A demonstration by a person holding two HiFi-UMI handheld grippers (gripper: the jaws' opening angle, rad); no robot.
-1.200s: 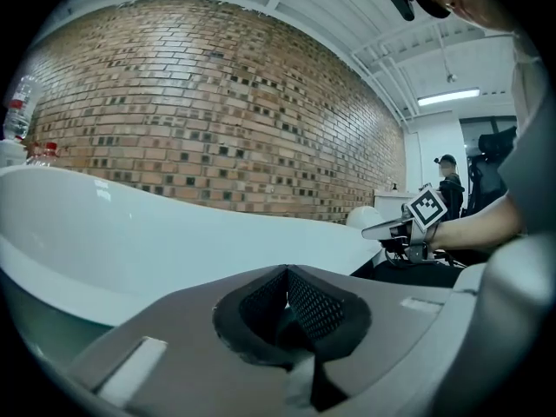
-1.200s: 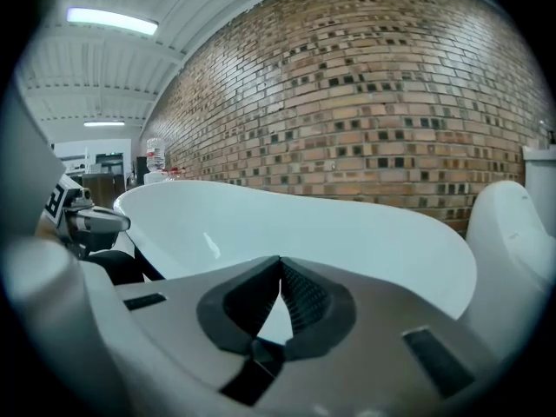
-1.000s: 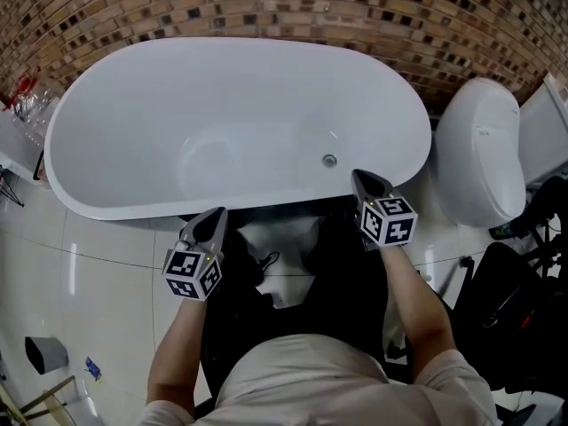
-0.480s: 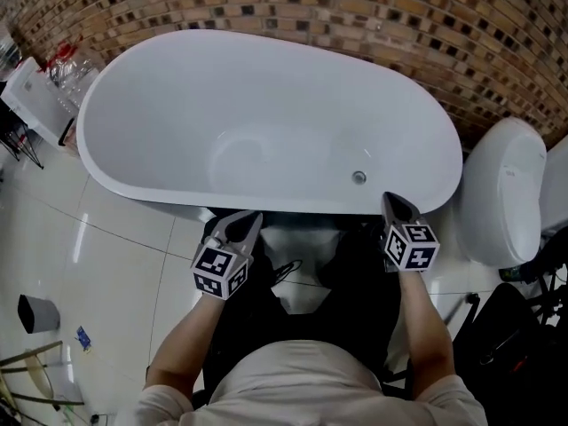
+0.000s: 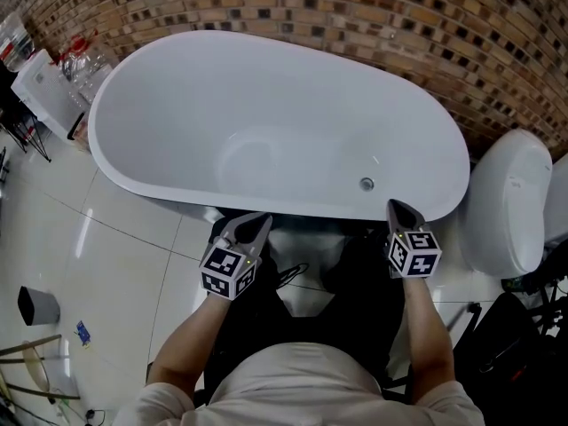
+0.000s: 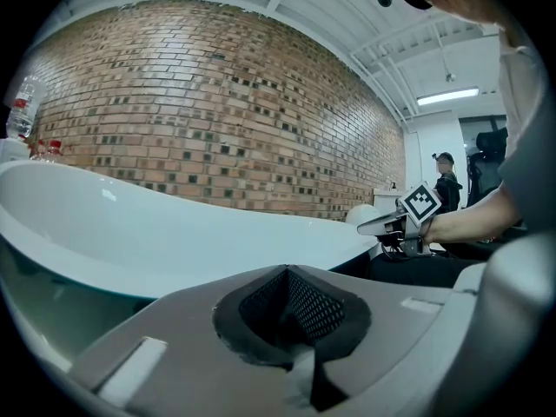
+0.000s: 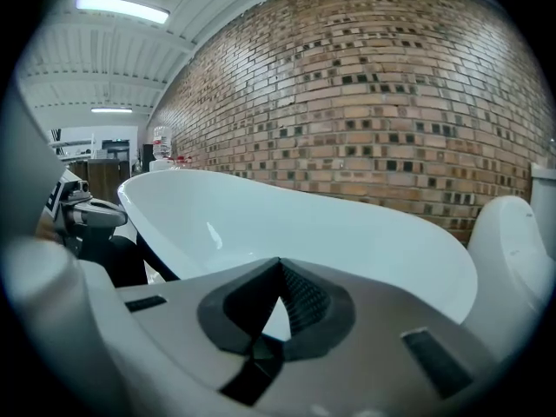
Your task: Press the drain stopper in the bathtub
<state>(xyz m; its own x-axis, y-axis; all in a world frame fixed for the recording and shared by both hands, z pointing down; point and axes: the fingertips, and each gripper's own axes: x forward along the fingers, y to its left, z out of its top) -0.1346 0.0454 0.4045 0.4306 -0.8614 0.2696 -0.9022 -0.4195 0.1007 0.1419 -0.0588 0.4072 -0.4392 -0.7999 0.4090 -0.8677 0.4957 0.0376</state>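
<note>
Drain stopper [image 5: 366, 184] lies just beyond the right gripper [image 5: 395, 206]; jaws together.

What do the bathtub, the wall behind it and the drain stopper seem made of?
Bathtub: glossy white acrylic or enamel, going by its smooth reflections. Wall: matte brick, visible mortar joints. Drain stopper: probably polished metal, grey and round, too small to confirm.

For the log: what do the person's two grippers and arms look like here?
Both the left gripper and right gripper are light grey and taper to a point, with dark meshed pads set in a notch. Each carries a cube of black-and-white square markers. The person wears a pale short-sleeved top, forearms bare.
</note>
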